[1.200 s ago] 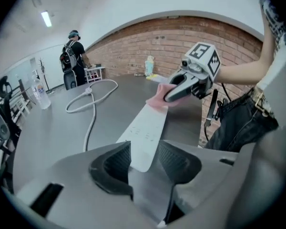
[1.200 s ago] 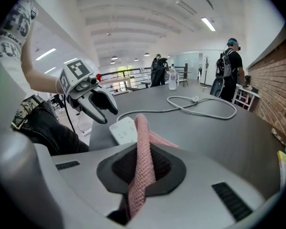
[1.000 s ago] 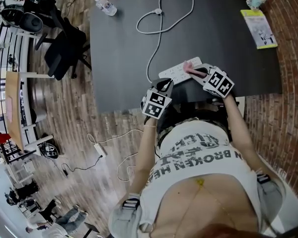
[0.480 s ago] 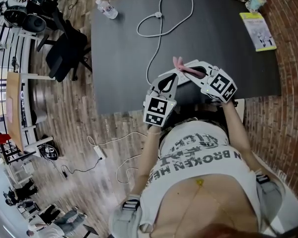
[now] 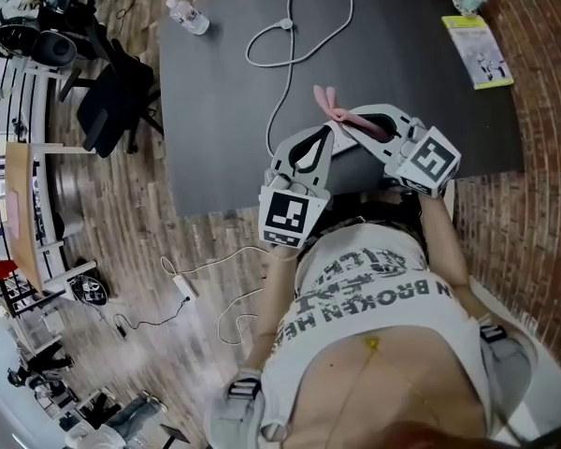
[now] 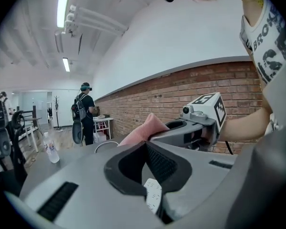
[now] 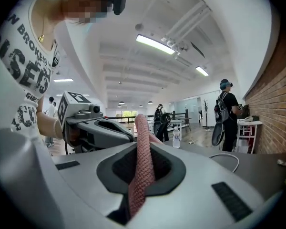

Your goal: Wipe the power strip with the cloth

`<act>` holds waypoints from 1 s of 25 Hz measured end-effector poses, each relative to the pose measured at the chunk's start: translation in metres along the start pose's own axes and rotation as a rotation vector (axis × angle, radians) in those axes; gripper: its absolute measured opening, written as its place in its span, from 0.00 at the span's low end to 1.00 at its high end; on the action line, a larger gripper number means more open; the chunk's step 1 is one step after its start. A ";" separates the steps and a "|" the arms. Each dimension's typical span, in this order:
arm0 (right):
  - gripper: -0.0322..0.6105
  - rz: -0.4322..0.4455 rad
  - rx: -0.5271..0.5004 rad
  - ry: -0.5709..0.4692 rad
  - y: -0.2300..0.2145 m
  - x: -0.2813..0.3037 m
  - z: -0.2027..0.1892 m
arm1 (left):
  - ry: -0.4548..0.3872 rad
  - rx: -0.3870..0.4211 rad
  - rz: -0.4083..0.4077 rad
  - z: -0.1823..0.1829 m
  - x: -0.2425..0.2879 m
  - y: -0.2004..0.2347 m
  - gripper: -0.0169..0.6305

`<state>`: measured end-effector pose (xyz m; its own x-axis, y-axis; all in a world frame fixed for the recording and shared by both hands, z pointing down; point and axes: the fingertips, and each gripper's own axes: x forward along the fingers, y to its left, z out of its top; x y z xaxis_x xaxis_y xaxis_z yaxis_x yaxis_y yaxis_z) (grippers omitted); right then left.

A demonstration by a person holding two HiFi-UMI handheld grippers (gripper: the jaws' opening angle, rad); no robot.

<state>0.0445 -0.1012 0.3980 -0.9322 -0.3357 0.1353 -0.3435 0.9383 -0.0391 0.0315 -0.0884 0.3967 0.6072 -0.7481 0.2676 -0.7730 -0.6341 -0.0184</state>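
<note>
Over the near edge of the dark table, our left gripper is clenched on the white power strip. Just beside it, our right gripper pinches the pink cloth. Farther off, the cable loops toward the far edge.

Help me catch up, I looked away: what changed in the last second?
The left gripper shut its jaws on the power strip and lifted it off the table; both grippers rose. The right gripper still grips the cloth; bottle and booklet stayed put.
</note>
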 end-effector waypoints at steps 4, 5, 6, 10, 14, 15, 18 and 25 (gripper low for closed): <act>0.08 -0.020 0.005 -0.016 -0.002 -0.006 0.008 | -0.024 -0.002 0.001 0.009 -0.001 0.000 0.04; 0.08 -0.022 0.005 -0.016 -0.003 -0.007 0.009 | -0.027 -0.003 0.000 0.010 -0.001 0.000 0.04; 0.08 -0.024 0.005 -0.015 -0.003 -0.007 0.010 | -0.028 -0.004 -0.001 0.011 -0.001 0.001 0.04; 0.07 -0.032 0.012 -0.020 -0.003 -0.011 0.013 | -0.035 -0.013 -0.006 0.014 -0.002 0.000 0.04; 0.07 -0.039 0.023 -0.031 -0.004 -0.015 0.014 | -0.041 -0.014 -0.009 0.016 -0.002 -0.002 0.04; 0.07 -0.039 0.024 -0.032 -0.004 -0.015 0.014 | -0.041 -0.013 -0.010 0.017 -0.002 -0.003 0.04; 0.08 -0.036 0.025 -0.033 -0.002 -0.016 0.014 | -0.041 -0.005 -0.012 0.018 -0.002 -0.004 0.04; 0.07 -0.030 0.021 -0.037 0.000 -0.018 0.014 | -0.045 0.002 -0.011 0.020 -0.004 -0.007 0.04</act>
<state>0.0592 -0.0962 0.3814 -0.9250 -0.3665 0.1001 -0.3731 0.9261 -0.0564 0.0382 -0.0851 0.3762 0.6235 -0.7490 0.2243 -0.7659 -0.6427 -0.0174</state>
